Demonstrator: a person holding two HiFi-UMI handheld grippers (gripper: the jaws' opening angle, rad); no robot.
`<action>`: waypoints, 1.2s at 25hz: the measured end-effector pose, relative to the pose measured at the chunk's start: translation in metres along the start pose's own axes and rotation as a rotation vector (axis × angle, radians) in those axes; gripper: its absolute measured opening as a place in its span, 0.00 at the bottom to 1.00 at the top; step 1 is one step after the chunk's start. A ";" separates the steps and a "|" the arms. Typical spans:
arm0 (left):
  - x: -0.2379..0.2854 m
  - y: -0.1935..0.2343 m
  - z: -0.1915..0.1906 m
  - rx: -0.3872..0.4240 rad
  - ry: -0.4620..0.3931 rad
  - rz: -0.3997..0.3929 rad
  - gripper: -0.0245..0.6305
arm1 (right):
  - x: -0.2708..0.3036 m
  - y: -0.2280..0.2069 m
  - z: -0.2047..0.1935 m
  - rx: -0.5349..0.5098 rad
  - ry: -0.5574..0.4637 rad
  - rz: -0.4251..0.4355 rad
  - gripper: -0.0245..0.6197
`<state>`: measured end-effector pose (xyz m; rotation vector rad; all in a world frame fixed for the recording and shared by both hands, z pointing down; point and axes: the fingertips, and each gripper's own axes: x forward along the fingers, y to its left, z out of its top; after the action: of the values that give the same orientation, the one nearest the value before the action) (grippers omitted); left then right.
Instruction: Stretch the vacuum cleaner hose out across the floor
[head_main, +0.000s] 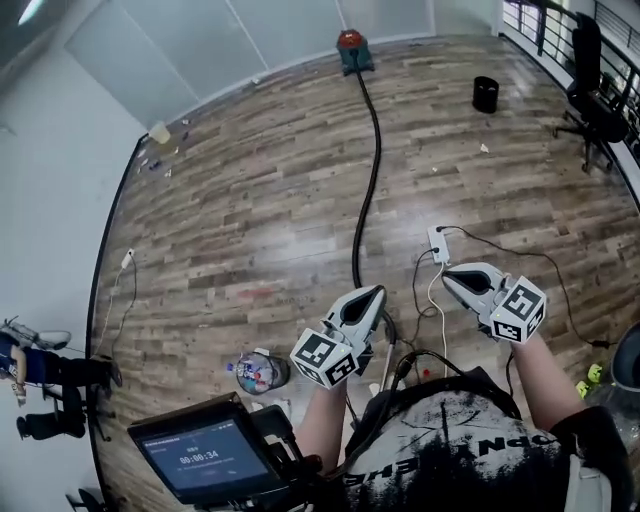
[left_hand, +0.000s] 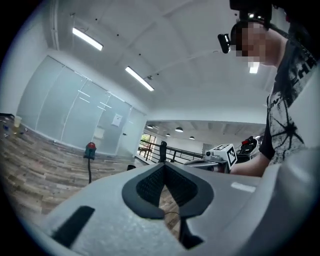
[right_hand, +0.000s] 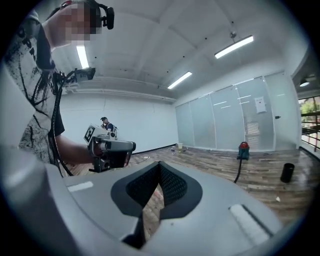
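Hose (head_main: 372, 150) lies nearly straight from vac (head_main: 353, 50) to the feet, left gripper (head_main: 377, 291) & right gripper (head_main: 448, 273) both closed w/ nothing held, and loose cables (head_main: 424, 290) there could snag its end or trip the person.

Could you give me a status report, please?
Left gripper, right gripper shut, empty. Black hose stretched across wooden floor to red-topped vacuum. White power strip beside near end.

Black bin (head_main: 485, 94) — office chair (head_main: 590, 95) (far right)

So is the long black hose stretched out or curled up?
Stretched out: the long black hose runs almost straight over the wooden floor from the red-and-green vacuum cleaner.
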<state>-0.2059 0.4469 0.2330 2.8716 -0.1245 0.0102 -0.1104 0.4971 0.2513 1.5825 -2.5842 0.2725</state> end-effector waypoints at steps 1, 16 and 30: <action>0.009 -0.014 0.002 0.013 -0.006 -0.006 0.04 | -0.016 -0.005 0.000 0.008 -0.014 -0.012 0.05; 0.092 -0.111 -0.007 0.169 0.055 0.055 0.04 | -0.136 -0.045 0.007 -0.015 -0.126 -0.040 0.05; 0.107 -0.106 -0.028 0.215 0.142 -0.028 0.04 | -0.141 -0.049 -0.003 -0.025 -0.154 -0.133 0.05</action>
<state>-0.0901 0.5466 0.2338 3.0739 -0.0587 0.2354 -0.0026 0.5992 0.2343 1.8245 -2.5641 0.1104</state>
